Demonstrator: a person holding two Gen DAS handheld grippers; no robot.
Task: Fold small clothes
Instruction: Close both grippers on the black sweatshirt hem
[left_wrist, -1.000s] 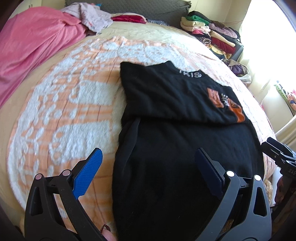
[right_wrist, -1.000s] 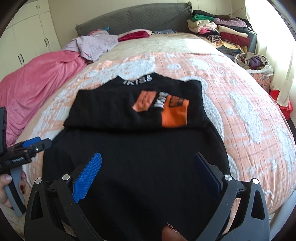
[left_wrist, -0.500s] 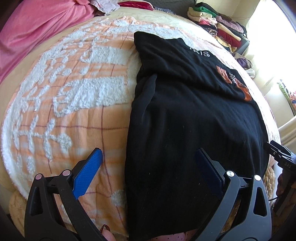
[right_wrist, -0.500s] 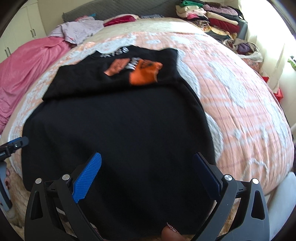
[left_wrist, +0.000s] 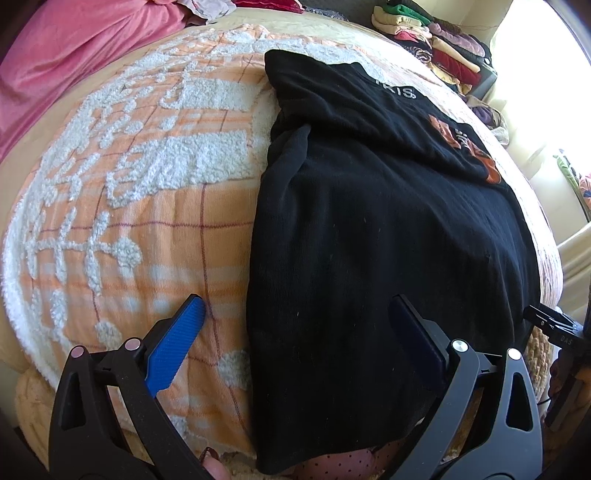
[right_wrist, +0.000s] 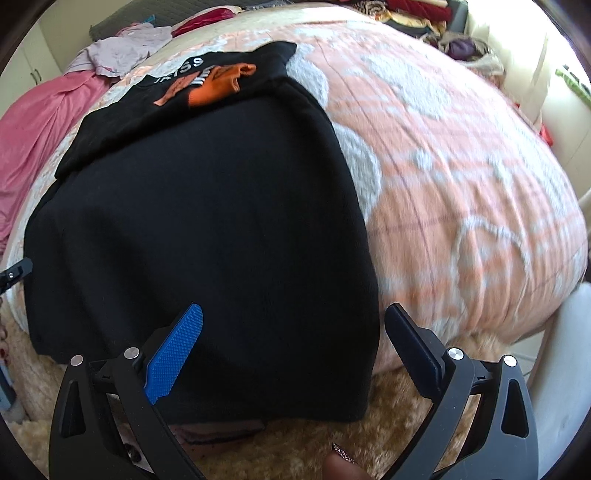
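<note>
Garment: the black top (left_wrist: 388, 229) lies flat on the orange-and-white bedspread (left_wrist: 155, 206), its far part already doubled over so the collar lettering and orange print (right_wrist: 210, 86) face up; the lower hem hangs over the near edge of the bed.

Left gripper (left_wrist: 295, 328): fingers spread wide, nothing between them. The blue pad (left_wrist: 173, 347) sits over bare bedspread, the dark finger over black cloth, so the gripper straddles the garment's left edge.

Right gripper (right_wrist: 293, 328): also wide open and holding nothing. It straddles the right edge near the hem corner, with its blue pad (right_wrist: 175, 354) over the cloth.

Step in hand: by the look of it, each gripper is lining up on a hem corner, ready for the next fold toward the collar.

Doing it well: pinch both layers at each corner, close to the edge rather than mid-panel — a single-layer pinch would let the underside drag. Match the two sides in height, keep the hem taut between them, and lay it square on the folded part.

Risk: the overhanging hem could slip off the bed — a shallow bite invites that.

Surroundings: pink blanket (left_wrist: 74, 55) well off to the left, stacked clothes (left_wrist: 428, 40) at the far right.
</note>
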